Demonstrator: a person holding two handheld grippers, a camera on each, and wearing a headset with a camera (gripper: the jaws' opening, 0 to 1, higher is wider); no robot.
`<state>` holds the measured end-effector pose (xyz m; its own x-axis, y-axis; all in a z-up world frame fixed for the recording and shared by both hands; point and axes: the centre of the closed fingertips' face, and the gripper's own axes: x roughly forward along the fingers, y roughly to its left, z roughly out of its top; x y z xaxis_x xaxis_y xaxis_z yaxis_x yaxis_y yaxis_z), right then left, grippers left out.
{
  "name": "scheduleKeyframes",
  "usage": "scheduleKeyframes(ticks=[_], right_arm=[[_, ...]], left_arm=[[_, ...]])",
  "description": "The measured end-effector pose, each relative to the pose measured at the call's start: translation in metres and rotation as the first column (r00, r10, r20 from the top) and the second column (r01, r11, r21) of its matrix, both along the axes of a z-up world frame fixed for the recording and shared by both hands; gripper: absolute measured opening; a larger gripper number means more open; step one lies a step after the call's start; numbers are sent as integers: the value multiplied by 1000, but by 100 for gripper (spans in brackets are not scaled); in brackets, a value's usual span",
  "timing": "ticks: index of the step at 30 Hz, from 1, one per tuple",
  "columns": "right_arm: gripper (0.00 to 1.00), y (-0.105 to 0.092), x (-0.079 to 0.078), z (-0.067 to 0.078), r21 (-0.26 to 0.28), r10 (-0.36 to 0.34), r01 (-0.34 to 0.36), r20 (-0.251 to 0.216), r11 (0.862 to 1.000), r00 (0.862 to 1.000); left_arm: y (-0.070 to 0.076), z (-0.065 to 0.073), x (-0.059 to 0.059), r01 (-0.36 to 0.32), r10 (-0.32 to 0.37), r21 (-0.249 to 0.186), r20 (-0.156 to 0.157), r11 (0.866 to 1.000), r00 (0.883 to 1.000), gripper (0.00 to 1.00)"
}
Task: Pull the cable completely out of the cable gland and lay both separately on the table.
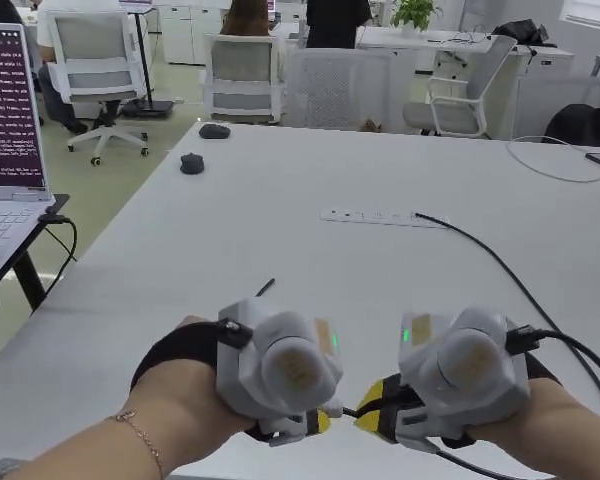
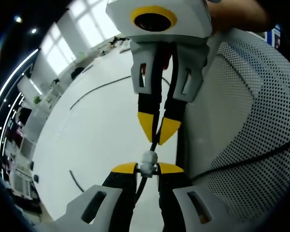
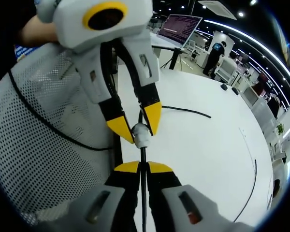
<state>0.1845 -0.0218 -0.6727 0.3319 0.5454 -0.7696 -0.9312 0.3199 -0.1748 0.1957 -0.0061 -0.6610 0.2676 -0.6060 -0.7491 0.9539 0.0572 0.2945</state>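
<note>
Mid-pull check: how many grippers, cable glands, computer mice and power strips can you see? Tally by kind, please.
grippers: 2, the left gripper and the right gripper
cable gland: 1
computer mice: 2
power strip: 1
total: 6

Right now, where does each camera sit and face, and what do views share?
Head view: headset, facing forward-down over the white table; left hand and right hand hold the left gripper and right gripper tip to tip.
Left gripper view: on the left gripper, facing along its jaws, shut on the small white plastic cable gland, toward the right gripper.
Right gripper view: on the right gripper, facing along its jaws, shut on the thin black cable, toward the left gripper.
Shared: both gripper views show gland and cable.
</note>
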Motion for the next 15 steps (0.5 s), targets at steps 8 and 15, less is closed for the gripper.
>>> scheduleKeyframes(ticks=[8,15], right_arm=[[3,-21,5,-14,-100,-48,46,-10,994,999],[3,-41,7,-26,-200,-94,87,-24,976,995]], left_arm=[[3,-1,3,-17,17,9,4,1000,1000,17],[3,0,5,-22,22,10,7,1000,1000,17]])
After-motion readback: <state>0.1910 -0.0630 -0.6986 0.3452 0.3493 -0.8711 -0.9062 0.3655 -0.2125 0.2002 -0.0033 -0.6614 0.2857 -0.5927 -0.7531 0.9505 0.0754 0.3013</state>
